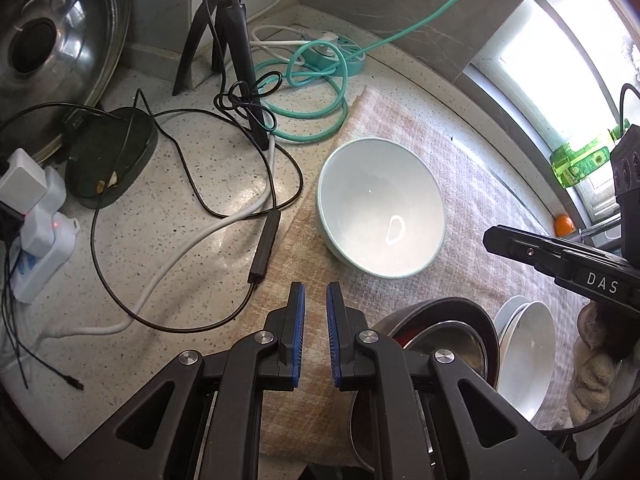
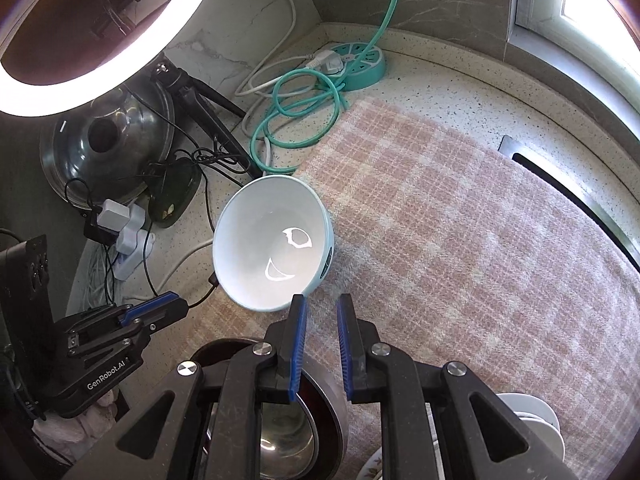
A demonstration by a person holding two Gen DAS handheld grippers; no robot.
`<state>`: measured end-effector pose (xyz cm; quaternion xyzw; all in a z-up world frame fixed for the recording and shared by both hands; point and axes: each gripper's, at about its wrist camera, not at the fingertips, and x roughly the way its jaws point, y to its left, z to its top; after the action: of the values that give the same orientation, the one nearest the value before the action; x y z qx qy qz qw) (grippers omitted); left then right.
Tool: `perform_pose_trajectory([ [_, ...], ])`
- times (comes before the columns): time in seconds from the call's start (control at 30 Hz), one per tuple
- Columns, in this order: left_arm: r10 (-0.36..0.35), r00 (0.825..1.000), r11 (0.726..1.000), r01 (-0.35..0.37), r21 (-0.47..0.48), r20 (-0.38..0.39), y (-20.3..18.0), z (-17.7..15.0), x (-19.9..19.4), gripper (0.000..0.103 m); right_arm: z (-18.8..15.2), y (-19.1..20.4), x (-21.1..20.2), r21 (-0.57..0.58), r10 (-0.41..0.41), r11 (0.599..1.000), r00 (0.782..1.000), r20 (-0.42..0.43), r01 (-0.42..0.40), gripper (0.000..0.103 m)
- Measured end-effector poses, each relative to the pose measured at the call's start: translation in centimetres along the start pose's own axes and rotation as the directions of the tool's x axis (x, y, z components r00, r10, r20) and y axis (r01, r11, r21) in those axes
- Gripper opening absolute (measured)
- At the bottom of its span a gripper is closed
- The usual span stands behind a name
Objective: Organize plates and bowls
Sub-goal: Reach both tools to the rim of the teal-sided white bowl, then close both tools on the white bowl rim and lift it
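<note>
The pale blue bowl stands upright and empty on the pink checked cloth, near the cloth's edge on the speckled bench. Left tool: jaws nearly closed, a narrow gap, nothing between them. Right tool: likewise nearly closed and empty, its tips just beside the bowl's rim. Nested metal bowls and stacked white plates sit nearer the tools.

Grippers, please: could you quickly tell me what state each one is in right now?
Left gripper: closed to a narrow gap, holding nothing.
Right gripper: closed to a narrow gap, holding nothing; the pale bowl is just ahead.
</note>
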<state>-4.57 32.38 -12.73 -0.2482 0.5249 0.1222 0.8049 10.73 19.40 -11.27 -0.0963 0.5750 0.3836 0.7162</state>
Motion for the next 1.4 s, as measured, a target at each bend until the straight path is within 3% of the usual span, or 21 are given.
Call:
perform_pose_trajectory([
  [0.53, -0.001, 1.0, 1.0, 0.002, 0.008, -0.016, -0.9, 3.0, 2.3, 0.01, 2.8, -1.1, 3.3, 0.03, 0.029, 0.999, 0.999, -0.029, -0.028, 0.014],
  [1.4, -0.008, 1.0, 1.0, 0.008, 0.007, -0.025, -0.3, 4.1, 3.7, 0.009, 4.3, -1.5, 6.3, 0.058, 0.084, 0.995, 0.992, -0.094, -0.079, 0.014],
])
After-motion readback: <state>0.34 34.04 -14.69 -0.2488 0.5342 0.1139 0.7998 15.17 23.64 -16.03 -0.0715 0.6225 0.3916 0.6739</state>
